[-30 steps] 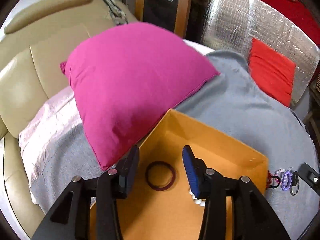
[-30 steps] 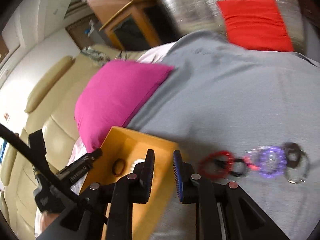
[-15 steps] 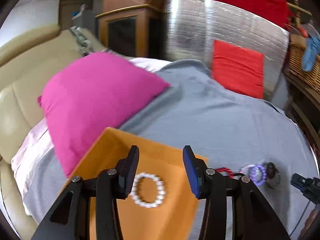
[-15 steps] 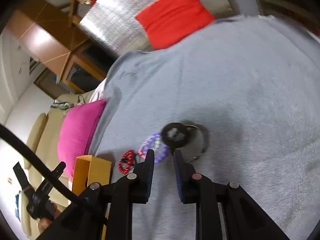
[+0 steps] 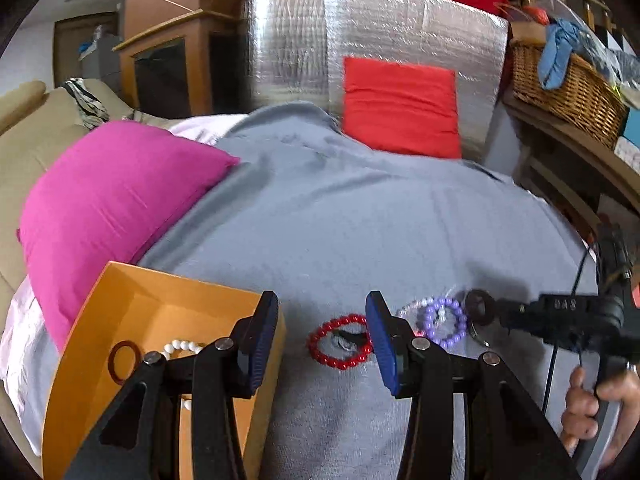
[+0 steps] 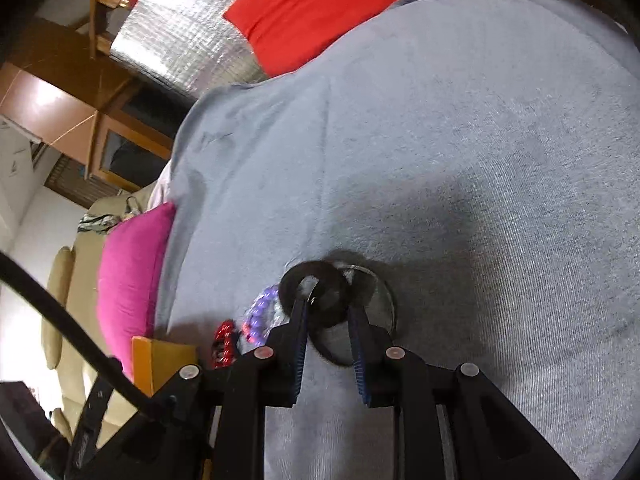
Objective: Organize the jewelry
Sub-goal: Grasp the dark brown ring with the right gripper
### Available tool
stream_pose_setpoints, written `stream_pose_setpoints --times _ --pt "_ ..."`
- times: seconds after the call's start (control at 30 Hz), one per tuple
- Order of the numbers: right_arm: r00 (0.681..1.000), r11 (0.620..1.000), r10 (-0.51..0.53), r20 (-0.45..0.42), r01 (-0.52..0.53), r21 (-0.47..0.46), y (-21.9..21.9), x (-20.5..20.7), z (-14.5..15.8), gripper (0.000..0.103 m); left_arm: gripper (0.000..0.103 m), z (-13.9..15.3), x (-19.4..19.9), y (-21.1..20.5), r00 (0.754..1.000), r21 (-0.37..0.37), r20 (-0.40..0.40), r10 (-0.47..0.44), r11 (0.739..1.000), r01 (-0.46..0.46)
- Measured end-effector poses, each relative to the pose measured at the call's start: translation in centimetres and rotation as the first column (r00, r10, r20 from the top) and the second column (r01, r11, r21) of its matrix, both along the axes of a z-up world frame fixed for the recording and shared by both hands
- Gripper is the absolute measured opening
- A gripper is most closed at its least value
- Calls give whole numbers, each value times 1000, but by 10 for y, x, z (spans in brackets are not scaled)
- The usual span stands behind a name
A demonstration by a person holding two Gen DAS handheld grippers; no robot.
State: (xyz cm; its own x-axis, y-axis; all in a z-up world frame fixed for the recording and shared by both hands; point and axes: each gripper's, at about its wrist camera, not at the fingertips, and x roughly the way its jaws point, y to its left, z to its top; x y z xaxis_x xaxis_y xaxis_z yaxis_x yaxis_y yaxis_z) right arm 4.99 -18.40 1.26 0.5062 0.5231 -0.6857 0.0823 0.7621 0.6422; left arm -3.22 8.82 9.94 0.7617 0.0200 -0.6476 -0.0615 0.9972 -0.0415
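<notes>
An orange box (image 5: 100,304) on the grey blanket holds a brown ring bangle (image 5: 124,361) and a white bead bracelet (image 5: 182,347). My left gripper (image 5: 322,340) is open above the blanket, by the box's right wall, with a red bead bracelet (image 5: 340,346) between its fingers. A purple bead bracelet (image 5: 444,322) lies right of it. My right gripper (image 6: 326,314) has its jaws around a black bangle (image 6: 314,294), which lies by a silver ring (image 6: 380,300). The right gripper (image 5: 500,314) also shows in the left wrist view.
A pink pillow (image 5: 108,204) lies left of the box on a beige sofa (image 5: 20,144). A red cushion (image 5: 400,108) leans on silver foil at the back. A wicker basket (image 5: 560,80) stands on a shelf at right.
My left gripper has moved right, from over the box to over the red bracelet. My right gripper has moved forward onto the black bangle, its jaws now around it.
</notes>
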Motion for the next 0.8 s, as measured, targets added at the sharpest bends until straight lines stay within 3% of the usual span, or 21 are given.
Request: stream_pose_setpoints --times 0.2,0.27,0.3,0.4,0.6,0.7,0.8 --pt "999 999 -34 -3 34 -18 7 11 -12 24 46 -13 5 -4 998 -18 -47 -40 999 39" --pt "1000 999 -24 19 25 -39 9 12 -11 18 46 -17 8 -12 996 -14 -59 -70 998 69" --pt "999 998 -22 29 23 -51 9 11 -10 9 46 -19 8 -16 995 -13 -64 -82 997 82" --pt "998 997 -11 57 15 -80 6 6 -6 9 46 -27 12 -30 987 0 -90 -130 991 130" --pt "994 999 -15 109 20 -49 -20 -11 10 9 47 -53 27 -51 975 11 -162 -155 987 159" --pt "993 999 -32 111 36 -37 -32 -17 14 9 47 -59 30 -61 968 -33 -170 -183 983 180" --pt "994 996 -43 96 50 -67 -43 -25 15 9 47 -65 34 -73 967 -21 -167 -192 981 191"
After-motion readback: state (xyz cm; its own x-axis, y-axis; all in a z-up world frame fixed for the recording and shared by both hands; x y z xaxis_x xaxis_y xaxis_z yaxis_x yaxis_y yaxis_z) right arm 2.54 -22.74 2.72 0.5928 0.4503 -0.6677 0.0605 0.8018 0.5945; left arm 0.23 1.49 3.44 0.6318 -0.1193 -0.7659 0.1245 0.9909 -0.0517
